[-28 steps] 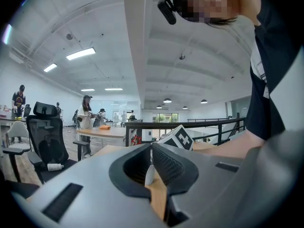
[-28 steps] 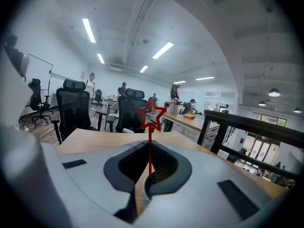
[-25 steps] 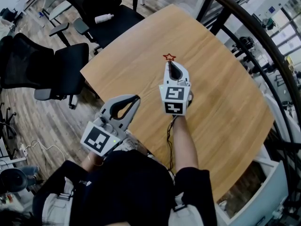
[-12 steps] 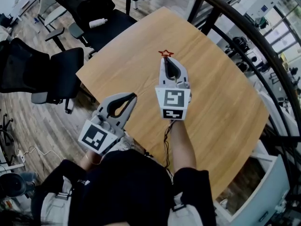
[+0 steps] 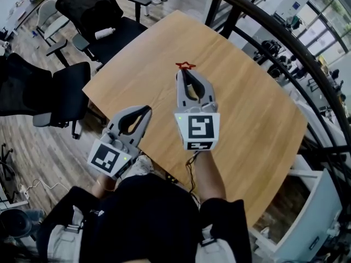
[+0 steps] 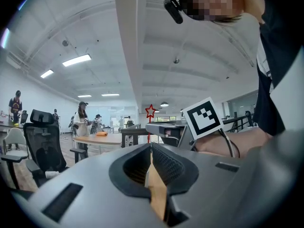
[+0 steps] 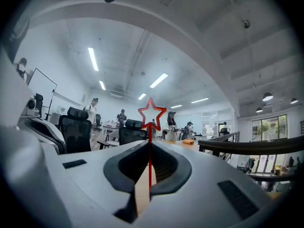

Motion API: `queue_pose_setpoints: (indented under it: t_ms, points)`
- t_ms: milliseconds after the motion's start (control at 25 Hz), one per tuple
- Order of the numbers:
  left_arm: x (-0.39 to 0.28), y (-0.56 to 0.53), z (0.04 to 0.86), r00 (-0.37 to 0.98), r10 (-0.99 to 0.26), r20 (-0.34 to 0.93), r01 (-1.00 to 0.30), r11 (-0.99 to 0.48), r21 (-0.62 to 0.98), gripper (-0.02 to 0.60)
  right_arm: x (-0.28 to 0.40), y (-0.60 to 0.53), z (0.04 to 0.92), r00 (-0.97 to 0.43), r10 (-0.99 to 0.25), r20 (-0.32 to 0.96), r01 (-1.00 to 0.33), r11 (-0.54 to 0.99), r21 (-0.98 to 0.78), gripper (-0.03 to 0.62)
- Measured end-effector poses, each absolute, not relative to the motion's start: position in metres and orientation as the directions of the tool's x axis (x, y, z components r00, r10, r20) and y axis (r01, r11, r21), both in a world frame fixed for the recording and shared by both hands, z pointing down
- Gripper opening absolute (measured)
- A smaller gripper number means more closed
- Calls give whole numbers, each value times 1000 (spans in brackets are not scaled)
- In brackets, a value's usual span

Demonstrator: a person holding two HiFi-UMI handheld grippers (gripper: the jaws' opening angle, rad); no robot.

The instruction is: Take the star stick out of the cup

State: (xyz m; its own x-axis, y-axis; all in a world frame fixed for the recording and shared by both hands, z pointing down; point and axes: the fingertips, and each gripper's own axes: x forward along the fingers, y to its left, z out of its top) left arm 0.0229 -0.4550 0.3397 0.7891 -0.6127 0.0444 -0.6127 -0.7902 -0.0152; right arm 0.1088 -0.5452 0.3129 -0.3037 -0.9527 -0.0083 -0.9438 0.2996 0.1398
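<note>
The star stick [image 7: 151, 112] is a thin red stick with a red star on top. The star is only an outline, so you can see right through its middle. The right hand-held gripper [image 7: 149, 145] has its two jaws shut tight on the stick, and the star pokes out past the jaw tips. In the head view, the star and this hand-held gripper are over the brown wooden table [image 5: 258, 103], closer to the table's left side than to its right side. The left hand-held gripper [image 5: 145, 110] is at the table's near left edge, a little way from the right one. Its jaws are pressed together and there is nothing between them. Two black chairs [image 5: 52, 89] stand on the floor just beside the table's left side. A white bottle [image 5: 103, 33] lies on the seat of the far chair.
</note>
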Motion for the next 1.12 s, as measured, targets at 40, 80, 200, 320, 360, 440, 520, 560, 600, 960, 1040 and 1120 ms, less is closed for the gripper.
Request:
queue_pose_setpoints:
  t_ms: [40,80,200,320,360,440,520,560,600,960,1040,1120]
  points:
    - [23,-453,338,790,-612,41,-612,-791,-19,23,109,-539,310,-304,-952,-19,-944,299,136,23]
    - [24,-450,336,791,-610,37,-610,-792,-24,23,109,-533,307,-305,-952,-30,-945,298,132,23]
    - [25,-443,331,795,-606,27,-605,-795,-33,23,108,-513,302,-310,-950,-31,-946,305,113,23]
    - [25,-433,330,796,-605,30,-604,-796,-33,23,108,-492,301,-309,-950,-37,-948,305,95,23]
    - [25,-430,329,796,-605,27,-604,-796,-34,23,109,-485,302,-307,-951,-42,-949,302,88,23]
    - [27,-424,329,797,-604,15,-604,-796,-39,23,109,-471,306,-305,-951,-46,-950,301,76,23]
    - [28,-420,331,797,-603,12,-602,-797,-39,23,109,-459,311,-306,-951,-41,-951,303,65,23]
    - [29,-418,332,798,-603,13,-602,-797,-37,23,110,-453,313,-308,-951,-34,-950,306,58,23]
    - [30,-415,333,798,-603,14,-602,-798,-36,23,110,-448,315,-310,-950,-28,-950,309,49,23]
    - [49,-384,333,806,-592,6,-591,-806,-43,23,122,-403,319,-320,-947,-30,-947,319,34,23]
    - [52,-377,333,807,-591,3,-590,-806,-44,23,124,-394,319,-320,-947,-28,-947,319,31,23]
    - [54,-370,332,808,-590,1,-589,-807,-46,23,126,-386,319,-321,-947,-27,-947,321,20,23]
